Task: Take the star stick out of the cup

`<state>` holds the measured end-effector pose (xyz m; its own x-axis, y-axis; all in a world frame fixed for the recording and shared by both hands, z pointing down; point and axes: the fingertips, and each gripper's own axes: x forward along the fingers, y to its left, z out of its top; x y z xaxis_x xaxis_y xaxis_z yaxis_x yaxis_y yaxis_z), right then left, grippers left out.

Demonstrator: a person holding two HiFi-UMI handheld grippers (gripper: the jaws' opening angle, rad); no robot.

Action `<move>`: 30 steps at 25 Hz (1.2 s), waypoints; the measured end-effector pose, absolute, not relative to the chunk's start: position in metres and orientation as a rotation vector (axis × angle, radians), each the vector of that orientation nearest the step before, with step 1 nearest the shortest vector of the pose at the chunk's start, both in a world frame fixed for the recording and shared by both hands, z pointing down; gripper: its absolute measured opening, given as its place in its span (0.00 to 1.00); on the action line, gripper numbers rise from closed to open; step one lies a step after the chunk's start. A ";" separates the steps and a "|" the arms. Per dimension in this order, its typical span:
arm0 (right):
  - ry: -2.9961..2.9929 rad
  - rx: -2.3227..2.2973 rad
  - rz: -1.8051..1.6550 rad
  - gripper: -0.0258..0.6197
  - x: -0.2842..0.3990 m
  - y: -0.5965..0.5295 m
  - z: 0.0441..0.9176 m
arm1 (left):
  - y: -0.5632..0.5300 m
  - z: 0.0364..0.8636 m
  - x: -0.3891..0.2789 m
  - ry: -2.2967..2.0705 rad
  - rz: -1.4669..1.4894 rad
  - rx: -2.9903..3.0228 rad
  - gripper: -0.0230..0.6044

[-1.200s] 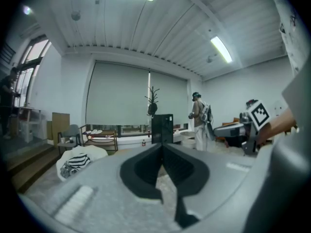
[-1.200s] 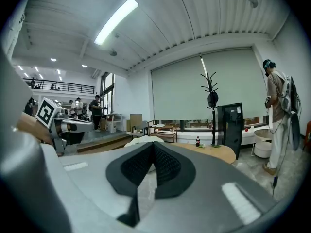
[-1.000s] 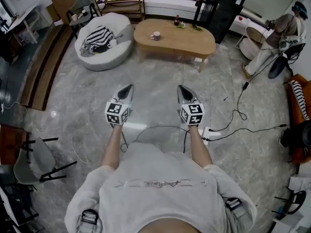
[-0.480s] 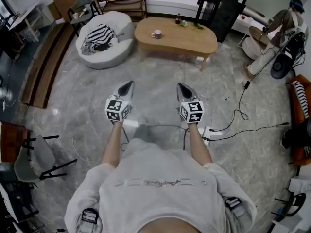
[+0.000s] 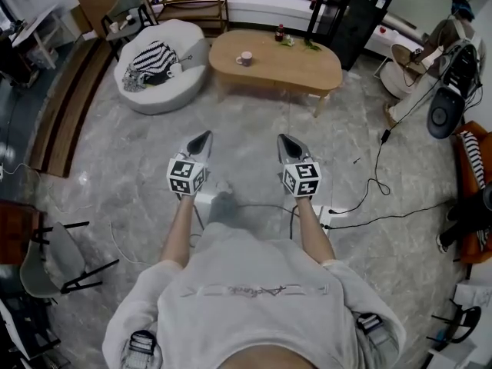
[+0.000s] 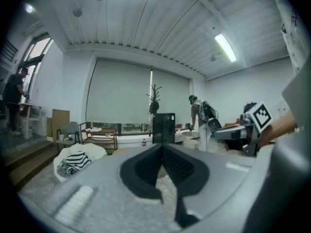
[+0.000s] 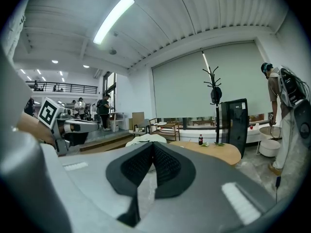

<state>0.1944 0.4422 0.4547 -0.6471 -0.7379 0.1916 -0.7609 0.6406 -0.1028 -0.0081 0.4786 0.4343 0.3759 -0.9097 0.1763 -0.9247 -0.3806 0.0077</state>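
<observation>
Head view, left tool [image 5: 204,137]: I hold it out over the marble floor [image 5: 115,175], its jaws drawn to a point with nothing in them.
Head view, right tool [image 5: 282,138]: level with the left one and well apart from it, also pointed ahead.
Head view, cup [image 5: 244,58]: it stands near the left end of the oval wooden table [image 5: 307,68], well ahead of both my tools. It is too small to tell whether the star stick is in it.
Head view, surroundings: a bottle [image 5: 279,32] stands at the table's far edge, and a round white seat [image 5: 184,79] with striped cloth sits left of the table.
Left gripper view, jaws: tips together, gripping nothing.
Left gripper view, beyond: a black cabinet [image 6: 164,128] is straight ahead, and my right tool shows at the right edge.
Right gripper view, jaws: closed tip to tip, empty.
Right gripper view, beyond: the table and bottle lie ahead to the right, and my left tool shows at the left edge. I cannot make out the cup here.
</observation>
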 end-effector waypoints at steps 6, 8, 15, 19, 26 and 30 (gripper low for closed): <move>-2.716 1.256 0.252 0.04 0.179 0.394 0.458 | 0.429 0.439 -0.024 -1.675 0.209 2.520 0.04; -2.714 1.255 0.253 0.04 0.171 0.376 0.459 | 0.410 0.439 -0.032 -1.675 0.205 2.521 0.04; -2.716 1.258 0.224 0.04 0.138 0.306 0.449 | 0.337 0.428 -0.063 -1.672 0.199 2.547 0.04; -2.711 1.253 0.220 0.04 0.116 0.267 0.443 | 0.298 0.422 -0.084 -1.667 0.195 2.546 0.04; -2.712 1.263 0.196 0.05 0.084 0.205 0.434 | 0.234 0.416 -0.112 -1.651 0.222 2.565 0.04; -2.701 1.286 0.195 0.05 0.068 0.173 0.432 | 0.200 0.416 -0.127 -1.627 0.231 2.577 0.04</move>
